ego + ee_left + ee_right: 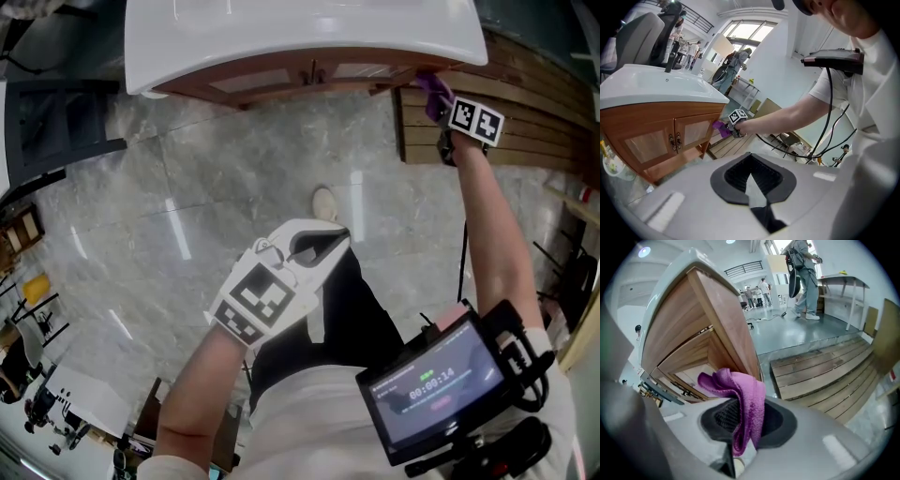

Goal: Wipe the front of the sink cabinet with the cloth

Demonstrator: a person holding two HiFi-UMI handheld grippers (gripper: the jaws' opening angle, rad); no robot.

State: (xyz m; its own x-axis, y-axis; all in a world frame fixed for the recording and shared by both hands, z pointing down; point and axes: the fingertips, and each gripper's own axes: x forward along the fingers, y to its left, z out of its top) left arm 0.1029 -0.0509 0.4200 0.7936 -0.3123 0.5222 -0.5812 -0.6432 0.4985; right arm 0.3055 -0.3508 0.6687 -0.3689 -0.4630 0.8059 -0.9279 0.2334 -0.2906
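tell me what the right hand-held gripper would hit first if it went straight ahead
Probably the wooden corner of the sink cabinet, led by the purple cloth clamped in the right hand-held gripper; it looks close, but depth is unclear.

The cloth (743, 397) is purple. The cabinet (661, 112) is brown wood with paler door panels, the sink (300, 37) white. The floor (187, 178) is grey, veined like marble.
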